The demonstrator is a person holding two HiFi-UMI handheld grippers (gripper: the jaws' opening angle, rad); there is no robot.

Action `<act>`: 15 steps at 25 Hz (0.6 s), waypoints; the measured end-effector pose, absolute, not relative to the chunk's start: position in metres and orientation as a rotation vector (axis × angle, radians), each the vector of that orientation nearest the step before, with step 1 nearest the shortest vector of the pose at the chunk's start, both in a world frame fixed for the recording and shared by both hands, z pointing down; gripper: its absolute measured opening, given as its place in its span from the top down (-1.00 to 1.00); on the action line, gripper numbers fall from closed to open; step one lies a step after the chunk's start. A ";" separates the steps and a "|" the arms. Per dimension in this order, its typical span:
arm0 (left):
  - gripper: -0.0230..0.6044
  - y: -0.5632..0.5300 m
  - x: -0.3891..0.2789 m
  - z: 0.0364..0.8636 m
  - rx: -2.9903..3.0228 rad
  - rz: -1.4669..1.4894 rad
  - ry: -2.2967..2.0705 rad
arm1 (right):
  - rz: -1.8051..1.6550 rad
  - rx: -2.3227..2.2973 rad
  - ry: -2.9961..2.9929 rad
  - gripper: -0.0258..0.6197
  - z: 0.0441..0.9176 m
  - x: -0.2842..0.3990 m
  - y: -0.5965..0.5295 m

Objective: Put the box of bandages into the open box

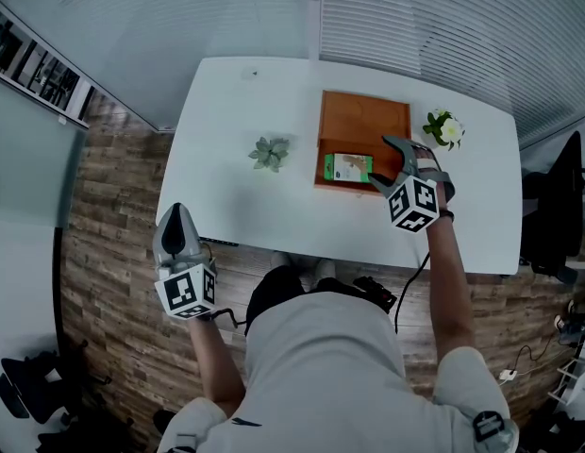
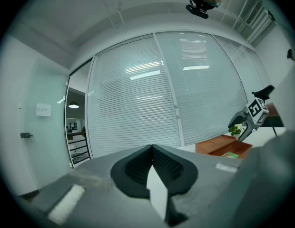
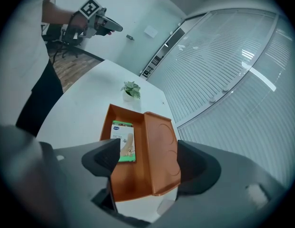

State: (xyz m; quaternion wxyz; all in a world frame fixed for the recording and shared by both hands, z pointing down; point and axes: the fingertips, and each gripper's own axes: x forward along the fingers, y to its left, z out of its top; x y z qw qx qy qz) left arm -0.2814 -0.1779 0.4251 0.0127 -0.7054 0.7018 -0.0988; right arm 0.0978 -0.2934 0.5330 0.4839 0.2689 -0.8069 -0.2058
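Box of bandages (image 1: 348, 167): lies inside open box (image 1: 363, 102) on desk (image 1: 236, 159).
Right gripper (image 1: 381, 163): jaws apart, empty, just beside it.
Left gripper (image 1: 176, 215): jaws together, at the desk's near-left corner.

White tabletop (image 1: 245, 206) with two little plants on it: a green succulent (image 1: 271, 153) toward the left and a white-flowered one (image 1: 444, 128) over on the right. Wood-plank floor (image 1: 113, 253) below, blinds (image 1: 415, 17) along the back, black office chair (image 1: 557, 206) off right.

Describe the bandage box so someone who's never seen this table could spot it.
On the white table stands an open orange box. In its half nearest the person lies the bandage box. It is flat, green and white, and the only thing inside.
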 end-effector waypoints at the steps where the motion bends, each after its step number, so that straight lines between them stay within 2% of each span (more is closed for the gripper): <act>1: 0.91 -0.178 -0.281 0.425 -2.199 -0.308 2.186 | -0.495 0.676 -1.982 -0.25 0.531 0.097 -0.294; 4: 0.91 -0.179 -0.279 0.426 -2.204 -0.309 2.182 | -0.454 0.815 -2.100 -0.22 0.512 0.096 -0.294; 7: 0.91 -0.180 -0.278 0.426 -2.209 -0.308 2.176 | -0.343 1.035 -2.309 -0.11 0.478 0.101 -0.292; 8: 0.91 -0.181 -0.277 0.426 -2.210 -0.308 2.174 | -0.310 1.109 -2.373 -0.05 0.466 0.105 -0.289; 11: 0.91 -0.182 -0.276 0.425 -2.214 -0.309 2.168 | -0.290 1.294 -2.471 0.28 0.441 0.118 -0.278; 15: 0.91 -0.184 -0.273 0.424 -2.218 -0.307 2.161 | -0.267 1.495 -2.486 0.50 0.432 0.143 -0.261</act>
